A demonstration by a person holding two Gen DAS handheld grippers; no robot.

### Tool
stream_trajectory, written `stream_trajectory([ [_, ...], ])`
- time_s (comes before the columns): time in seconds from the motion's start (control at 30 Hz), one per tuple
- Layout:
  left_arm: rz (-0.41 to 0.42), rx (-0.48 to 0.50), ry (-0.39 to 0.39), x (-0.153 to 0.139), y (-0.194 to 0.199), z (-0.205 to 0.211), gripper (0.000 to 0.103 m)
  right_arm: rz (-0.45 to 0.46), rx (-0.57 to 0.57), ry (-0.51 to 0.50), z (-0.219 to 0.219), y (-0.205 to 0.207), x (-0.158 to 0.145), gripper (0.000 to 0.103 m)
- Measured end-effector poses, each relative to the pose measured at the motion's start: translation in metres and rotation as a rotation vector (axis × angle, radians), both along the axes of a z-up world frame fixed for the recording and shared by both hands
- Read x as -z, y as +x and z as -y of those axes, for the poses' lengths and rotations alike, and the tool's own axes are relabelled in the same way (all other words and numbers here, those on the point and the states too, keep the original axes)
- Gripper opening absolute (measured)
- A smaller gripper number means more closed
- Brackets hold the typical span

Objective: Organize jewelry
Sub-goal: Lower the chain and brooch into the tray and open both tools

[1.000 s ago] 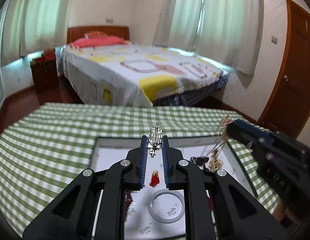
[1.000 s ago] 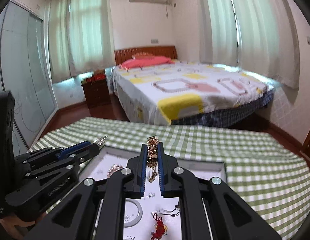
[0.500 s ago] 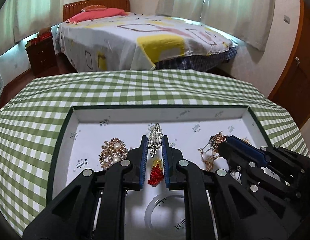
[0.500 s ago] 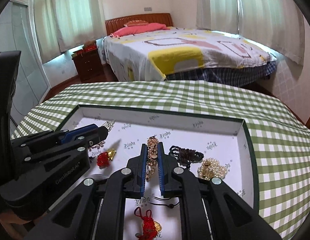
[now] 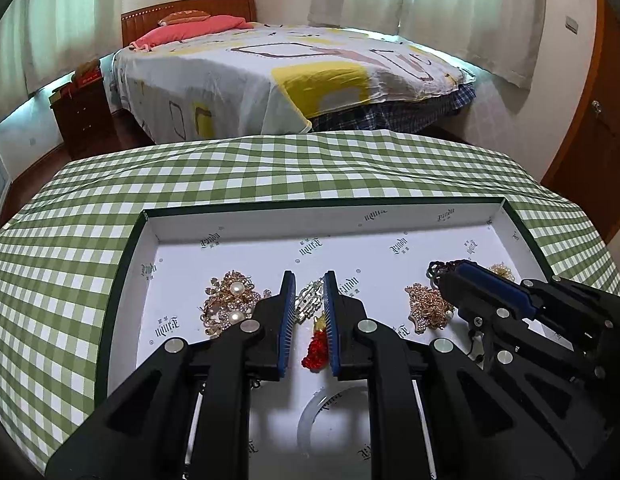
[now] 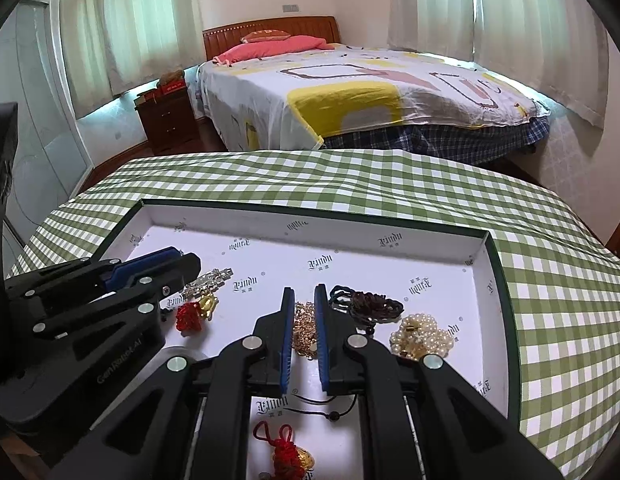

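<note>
A white-lined tray (image 5: 349, 220) with a dark green rim lies on the checked table; it also shows in the right wrist view (image 6: 349, 236). My left gripper (image 5: 309, 280) is open low over the tray, a silver rhinestone piece (image 5: 310, 300) lying loose between its fingers. My right gripper (image 6: 303, 294) is open, a gold rhinestone piece (image 6: 304, 330) lying on the tray between its fingers. The right gripper also shows in the left wrist view (image 5: 465, 270); the left gripper shows in the right wrist view (image 6: 186, 262).
In the tray lie a pearl-and-gold brooch (image 5: 230, 304), a red tassel charm (image 5: 315, 350), a white bangle (image 5: 329, 420), a dark cord bracelet (image 6: 369, 306), a pearl cluster (image 6: 421, 336) and a red knot charm (image 6: 286, 452). A bed (image 5: 290, 76) stands beyond the table.
Both grippers came down into the tray and opened. The silver piece and the gold piece, held before, now lie loose on the tray floor.
</note>
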State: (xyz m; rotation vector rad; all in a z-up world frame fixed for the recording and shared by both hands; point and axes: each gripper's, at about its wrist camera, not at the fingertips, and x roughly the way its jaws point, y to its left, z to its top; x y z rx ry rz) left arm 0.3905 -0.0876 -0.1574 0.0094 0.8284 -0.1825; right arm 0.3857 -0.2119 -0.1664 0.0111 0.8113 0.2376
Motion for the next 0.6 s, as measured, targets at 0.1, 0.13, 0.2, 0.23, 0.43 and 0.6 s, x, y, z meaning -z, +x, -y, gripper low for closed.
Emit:
stream_trajectory([
  [0.1, 0.000, 0.002, 0.001, 0.000, -0.002, -0.001, 0.017, -0.004, -0.003, -0.002, -0.001, 0.001, 0.000, 0.011],
  [0.13, -0.001, 0.002, 0.001, -0.001, -0.002, -0.001, 0.018, -0.004, -0.002, -0.004, -0.001, 0.001, 0.000, 0.014],
  [0.2, -0.001, 0.001, -0.002, -0.001, -0.002, -0.002, 0.026, -0.005, 0.000, -0.004, -0.001, 0.001, 0.001, 0.021],
  [0.23, 0.002, -0.002, -0.002, -0.002, -0.003, -0.002, 0.032, -0.004, 0.002, -0.004, -0.001, 0.001, 0.001, 0.025],
  [0.43, 0.011, -0.016, -0.010, -0.004, -0.007, -0.008, 0.040, 0.009, 0.015, -0.009, 0.002, -0.001, -0.001, 0.037],
  [0.6, 0.028, -0.043, -0.007, -0.008, -0.013, -0.018, 0.056, 0.028, 0.040, -0.016, 0.007, -0.006, -0.005, 0.051],
])
